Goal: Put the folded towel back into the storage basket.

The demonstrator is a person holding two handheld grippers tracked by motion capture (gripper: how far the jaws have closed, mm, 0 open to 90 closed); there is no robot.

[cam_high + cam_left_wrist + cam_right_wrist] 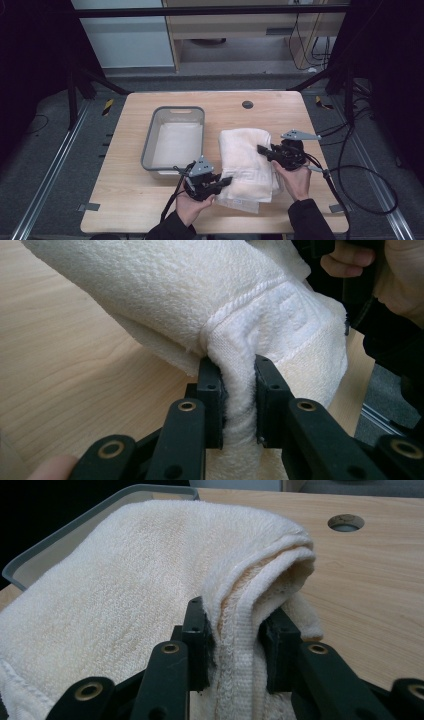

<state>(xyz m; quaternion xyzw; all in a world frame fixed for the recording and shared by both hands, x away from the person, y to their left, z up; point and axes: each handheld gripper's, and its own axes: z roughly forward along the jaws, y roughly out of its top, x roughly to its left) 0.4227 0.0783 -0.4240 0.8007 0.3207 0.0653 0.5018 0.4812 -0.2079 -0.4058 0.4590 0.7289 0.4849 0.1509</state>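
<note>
Folded cream towel on the right half of the wooden desk, just right of the grey plastic tub, gripped at two edges at once.

Left claw at the towel's near left corner, clamped on a pinch of the hemmed border. In the left gripper view: cloth bunched upright between the two black jaws, squeezed narrow where the pads press, fanning out thick above them, bare desk to the left, fingers of the other hand at the top right.

Right claw on the towel's right side, about midway along it, closed on the layered edge. In the right gripper view: several folds of towel stacked between the jaws, the rest draped away to the left toward the tub's rim, which sits just behind it, a round cable hole in the desk top further off to the right.

Towel thus spanning between both claws, held at the near corner by the left and the right flank by the right. A thin pale sheet under the towel's near end, flat on the desk.
</note>
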